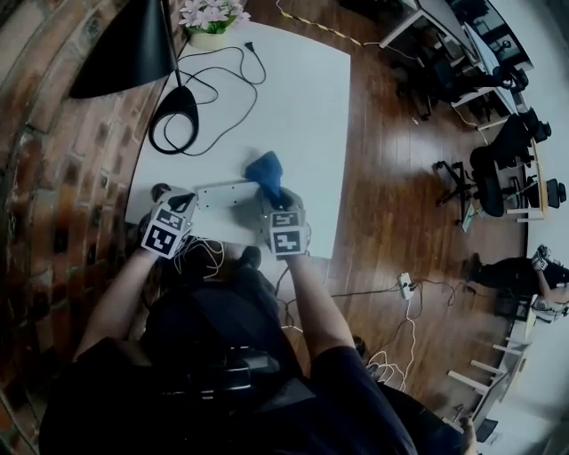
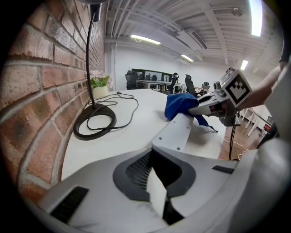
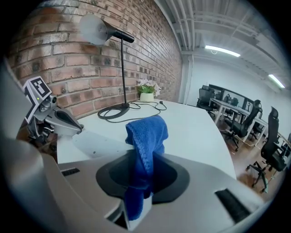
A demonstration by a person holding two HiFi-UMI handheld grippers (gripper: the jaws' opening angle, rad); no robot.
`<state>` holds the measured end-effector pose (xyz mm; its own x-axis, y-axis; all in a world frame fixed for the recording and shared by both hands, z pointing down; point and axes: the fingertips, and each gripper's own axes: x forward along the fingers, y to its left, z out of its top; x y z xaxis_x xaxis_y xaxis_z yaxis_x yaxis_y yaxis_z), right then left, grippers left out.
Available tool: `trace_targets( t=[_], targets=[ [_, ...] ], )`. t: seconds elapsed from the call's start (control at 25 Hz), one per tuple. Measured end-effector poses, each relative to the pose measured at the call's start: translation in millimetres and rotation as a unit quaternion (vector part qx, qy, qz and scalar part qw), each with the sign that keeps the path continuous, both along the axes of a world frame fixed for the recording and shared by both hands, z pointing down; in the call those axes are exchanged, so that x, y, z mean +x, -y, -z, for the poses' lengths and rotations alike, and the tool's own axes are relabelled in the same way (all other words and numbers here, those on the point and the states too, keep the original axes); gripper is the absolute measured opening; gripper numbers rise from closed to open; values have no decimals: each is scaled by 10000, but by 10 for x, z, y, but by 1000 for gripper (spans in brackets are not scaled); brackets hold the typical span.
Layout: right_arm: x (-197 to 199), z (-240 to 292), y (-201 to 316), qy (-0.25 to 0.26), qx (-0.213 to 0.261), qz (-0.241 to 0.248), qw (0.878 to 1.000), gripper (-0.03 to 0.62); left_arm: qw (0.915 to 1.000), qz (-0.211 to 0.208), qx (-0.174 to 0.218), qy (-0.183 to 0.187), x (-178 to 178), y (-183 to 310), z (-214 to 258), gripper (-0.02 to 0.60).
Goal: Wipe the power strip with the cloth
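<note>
Head view with both gripper views: the power strip (image 1: 224, 194) lies flat near the front edge of the white table (image 1: 293, 107), with its long side running left to right in front of you. Your left gripper (image 1: 184, 204) points down at the strip's left end with its jaws drawn together. Their tips meet that end, but no view shows whether they actually pinch it. Your right gripper (image 1: 276, 201) is clenched on the blue cloth (image 3: 146, 136). One fold hangs down between the jaws, and the rest stands up in a bunch above them. In the head view the cloth sits over the strip's right end, and in the left gripper view it appears to rest on the far end of the strip's top face. Both grippers slope downward towards the table, one at each end of the strip. Behind the strip, well apart from it, a black desk lamp (image 1: 174, 124) stands on a ring-shaped base with its cord trailing loosely across the tabletop. A pot of pale flowers (image 1: 212, 18) stands at the far edge. A brick wall (image 1: 53, 178) runs along the table's left side.
</note>
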<state>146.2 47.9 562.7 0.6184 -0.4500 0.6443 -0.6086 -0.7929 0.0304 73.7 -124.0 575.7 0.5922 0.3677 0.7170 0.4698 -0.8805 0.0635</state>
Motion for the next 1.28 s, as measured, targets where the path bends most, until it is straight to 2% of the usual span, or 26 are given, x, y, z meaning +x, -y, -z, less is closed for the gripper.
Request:
trace_targets(
  t=[0.32, 0.44, 0.56, 0.64, 0.72, 0.84, 1.28],
  targets=[
    [81, -13, 66, -61, 364, 424, 9984, 87, 9989, 375, 233, 130, -4, 96, -98, 14],
    [95, 1, 67, -30, 500, 709, 9962, 87, 9974, 544, 375, 302, 3, 128, -114, 14],
    [114, 11, 49, 82, 714, 951, 9929, 87, 9948, 832, 340, 483, 7, 141, -103, 12],
    [189, -1, -66, 234, 896, 876, 9918, 87, 9929, 1014, 285, 558, 2, 151, -91, 11],
    [299, -76, -298, 604, 1024, 570, 9913, 86, 9909, 1171, 297, 593, -4, 163, -75, 11],
    [382, -236, -634, 1000, 944, 387, 9897, 86, 9882, 1349, 323, 656, 5, 184, -66, 9],
    [392, -303, -662, 881, 663, 969, 9892, 86, 9819, 1661, 464, 781, 39, 207, -59, 9]
  ],
)
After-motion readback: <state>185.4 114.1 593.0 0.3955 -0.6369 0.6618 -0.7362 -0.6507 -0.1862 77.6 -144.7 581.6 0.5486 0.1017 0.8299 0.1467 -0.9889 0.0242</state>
